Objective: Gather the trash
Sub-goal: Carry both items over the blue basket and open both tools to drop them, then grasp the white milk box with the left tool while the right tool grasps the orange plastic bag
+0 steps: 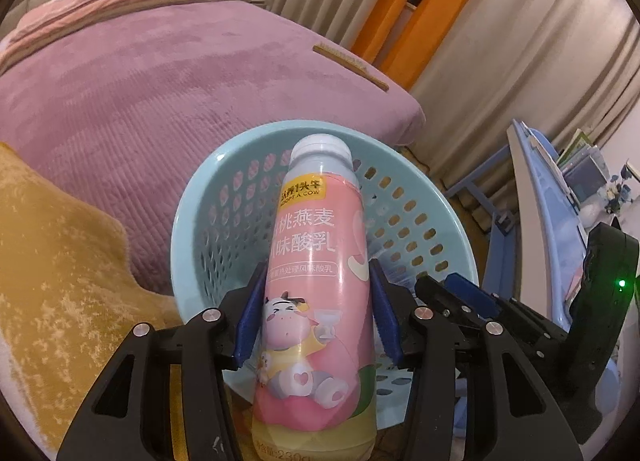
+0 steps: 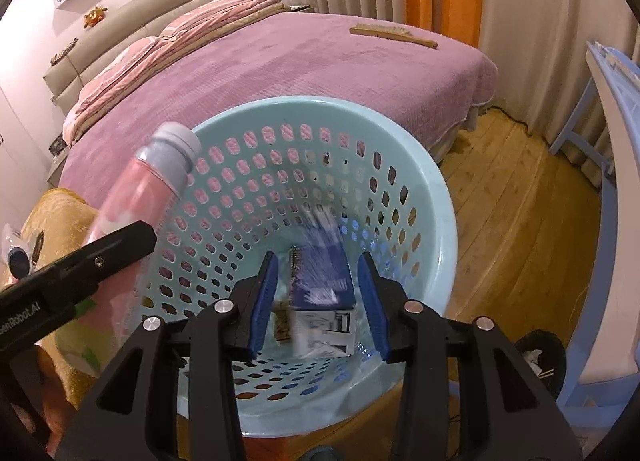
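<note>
Left wrist view: the left gripper [image 1: 318,313] points down over a pale blue perforated basket [image 1: 192,221]. A pink yogurt bottle [image 1: 316,281] with a grey cap and a cartoon cow on its label stands between the blue pads [image 1: 250,325], cap away from the camera and over the basket's opening. The pads lie along the bottle's sides; whether they press on it cannot be told. Behind the basket is a bed [image 1: 140,101] with a purple cover, a wooden brush [image 1: 350,67] lying on it. A yellow blanket [image 1: 60,261] fills the lower left. The right gripper [image 1: 472,297] shows at the right edge, over the basket's rim.

Right wrist view: the right gripper [image 2: 320,301] points down into the basket [image 2: 440,213]. Its jaws stand apart, and a small blue and white carton [image 2: 320,293], blurred, is in the gap without touching either pad, inside the basket. At left the bottle [image 2: 148,189] tilts over the basket's rim, with a finger of the left gripper [image 2: 80,261] against it. The bed [image 2: 280,73] and brush [image 2: 394,35] lie beyond, and wooden floor [image 2: 520,221] shows to the right.
</note>
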Demonstrator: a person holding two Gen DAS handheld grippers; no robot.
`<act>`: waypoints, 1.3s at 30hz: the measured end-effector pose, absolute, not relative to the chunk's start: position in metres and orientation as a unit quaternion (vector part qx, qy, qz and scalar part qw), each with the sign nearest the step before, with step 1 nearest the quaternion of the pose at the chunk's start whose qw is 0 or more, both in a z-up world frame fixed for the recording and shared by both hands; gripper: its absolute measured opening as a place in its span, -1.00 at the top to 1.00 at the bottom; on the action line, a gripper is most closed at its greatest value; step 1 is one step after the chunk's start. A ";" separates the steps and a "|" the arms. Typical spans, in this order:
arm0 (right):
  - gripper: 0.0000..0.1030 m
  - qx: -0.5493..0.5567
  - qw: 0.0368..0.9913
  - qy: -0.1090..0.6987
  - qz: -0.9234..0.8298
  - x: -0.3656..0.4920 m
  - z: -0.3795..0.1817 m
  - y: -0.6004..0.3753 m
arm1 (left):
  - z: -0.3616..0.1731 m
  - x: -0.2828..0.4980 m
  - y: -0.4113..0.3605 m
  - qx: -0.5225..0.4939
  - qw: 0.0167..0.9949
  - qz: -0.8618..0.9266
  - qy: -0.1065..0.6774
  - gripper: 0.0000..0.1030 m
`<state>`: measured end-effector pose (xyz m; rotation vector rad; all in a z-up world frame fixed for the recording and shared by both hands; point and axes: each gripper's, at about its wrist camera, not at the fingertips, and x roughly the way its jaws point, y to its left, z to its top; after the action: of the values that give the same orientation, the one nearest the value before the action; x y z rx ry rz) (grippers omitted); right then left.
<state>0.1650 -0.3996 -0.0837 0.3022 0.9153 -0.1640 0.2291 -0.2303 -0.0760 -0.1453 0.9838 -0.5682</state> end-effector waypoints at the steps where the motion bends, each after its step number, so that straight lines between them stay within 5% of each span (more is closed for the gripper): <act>1: 0.12 0.147 0.883 0.439 -0.079 0.164 -0.084 -0.401 | -0.075 0.228 -0.228 -0.073 0.841 -0.270 0.463 -0.15; 20: 0.09 0.130 0.921 0.367 -0.013 0.115 -0.007 -0.341 | -0.002 0.153 -0.144 -0.115 0.884 -0.257 0.372 -0.26; 31: 0.07 0.090 0.936 0.329 0.092 0.097 0.031 -0.246 | 0.036 0.077 -0.030 -0.148 0.919 -0.173 0.322 -0.26; 39: 0.01 0.044 0.920 0.341 0.186 0.089 0.027 -0.142 | 0.034 0.023 0.089 -0.159 0.940 -0.009 0.303 -0.46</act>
<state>0.0892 -0.1425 0.0269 0.0911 0.7013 0.3828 0.0230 0.0885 0.0342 -0.3248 0.6180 -0.0191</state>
